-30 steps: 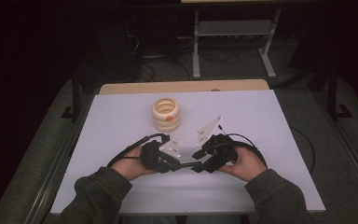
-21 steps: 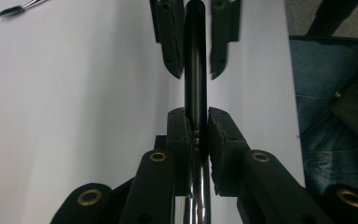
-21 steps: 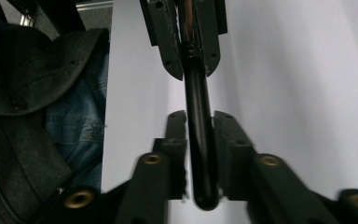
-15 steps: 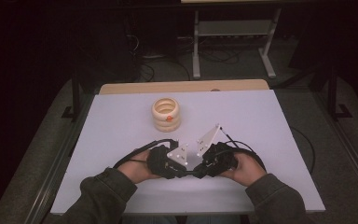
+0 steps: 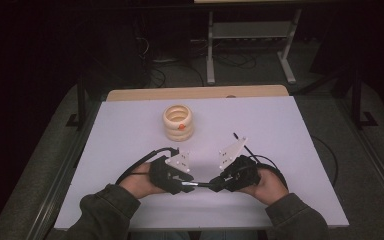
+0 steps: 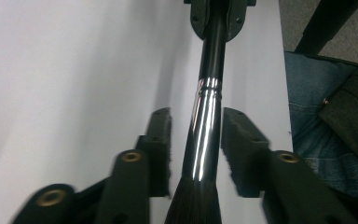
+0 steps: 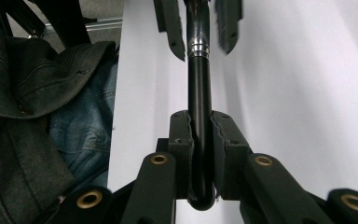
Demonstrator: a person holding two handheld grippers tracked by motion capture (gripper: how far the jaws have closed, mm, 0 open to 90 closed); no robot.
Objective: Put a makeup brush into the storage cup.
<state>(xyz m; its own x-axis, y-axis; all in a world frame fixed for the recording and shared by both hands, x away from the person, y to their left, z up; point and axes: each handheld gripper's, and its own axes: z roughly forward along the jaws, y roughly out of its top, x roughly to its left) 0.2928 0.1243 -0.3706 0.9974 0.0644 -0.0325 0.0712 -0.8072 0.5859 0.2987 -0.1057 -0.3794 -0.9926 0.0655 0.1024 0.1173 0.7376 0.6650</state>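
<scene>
A brush [image 5: 200, 184] with a black handle, a silver ferrule and dark bristles spans between my two grippers, low over the white table near its front edge. My right gripper [image 7: 200, 135] is shut on the rounded end of the brush handle [image 7: 199, 84], having closed on it a moment ago. My left gripper [image 6: 200, 140] has just been opening. Its pads [image 6: 161, 140] stand apart on either side of the ferrule [image 6: 205, 121] without touching it. In the high view the left gripper [image 5: 190, 184] and right gripper [image 5: 215, 184] face each other tip to tip.
A stack of cream wooden rings [image 5: 178, 122] with an orange tip in its middle stands at the centre back of the white table [image 5: 280, 130]. The person's lap and sleeves sit at the table's front edge. Cables trail from both grippers.
The two grippers drew close together at the front of the table and have now eased slightly apart. The brush still spans between them, and the ring stack has not moved.
</scene>
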